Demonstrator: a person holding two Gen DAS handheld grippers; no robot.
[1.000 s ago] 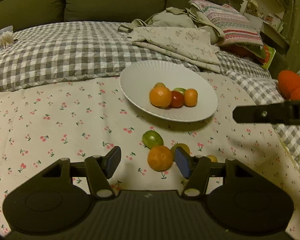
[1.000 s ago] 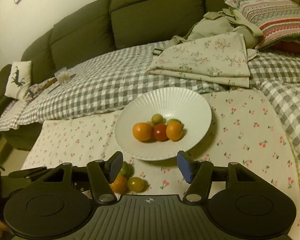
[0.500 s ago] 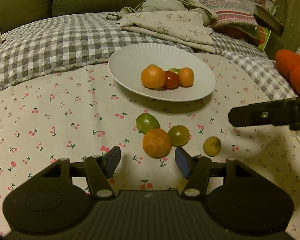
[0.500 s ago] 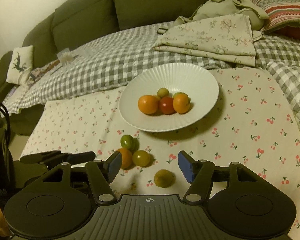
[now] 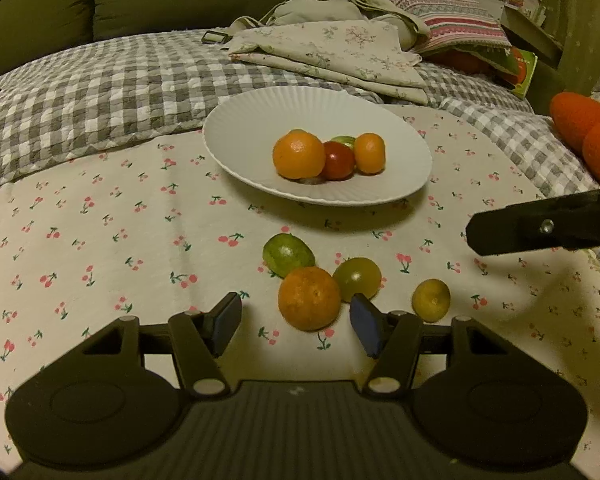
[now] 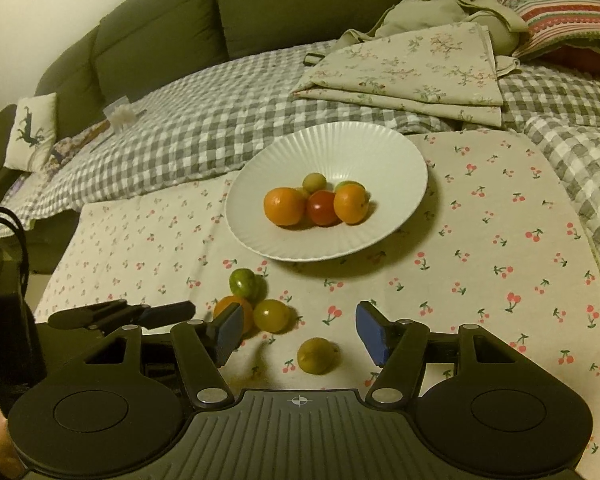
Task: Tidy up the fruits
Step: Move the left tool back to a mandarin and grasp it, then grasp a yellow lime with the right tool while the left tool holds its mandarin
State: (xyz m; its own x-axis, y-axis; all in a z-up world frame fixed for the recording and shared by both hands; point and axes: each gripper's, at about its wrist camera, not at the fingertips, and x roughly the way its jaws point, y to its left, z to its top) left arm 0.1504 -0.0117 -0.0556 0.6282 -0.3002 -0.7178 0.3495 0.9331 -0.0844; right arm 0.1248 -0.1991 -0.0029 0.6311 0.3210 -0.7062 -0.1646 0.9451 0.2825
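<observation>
A white plate [image 5: 252, 128] [image 6: 380, 148] on the cherry-print cloth holds two oranges, a red tomato and small green fruits. In front of it on the cloth lie a green fruit [image 5: 288, 254] [image 6: 243, 282], an orange [image 5: 309, 298] [image 6: 227, 307], a yellow-green fruit [image 5: 357, 279] [image 6: 272, 315] and a small yellow fruit [image 5: 431, 300] [image 6: 317, 355]. My left gripper [image 5: 296, 326] is open and empty, just before the loose orange. My right gripper [image 6: 300, 334] is open and empty, just above the small yellow fruit; one of its fingers [image 5: 540, 228] shows in the left wrist view.
Folded floral cloths [image 5: 332, 54] [image 6: 412, 68] and a striped pillow [image 5: 432, 8] lie behind the plate on a grey checked quilt [image 5: 80, 88]. A green sofa back [image 6: 160, 32] stands behind. Orange plush items [image 5: 584, 132] are at the right.
Both grippers have pulled back and tilted down, so the loose fruits in front of the plate have come into fuller view. Both jaws stay open. No fruit has moved.
</observation>
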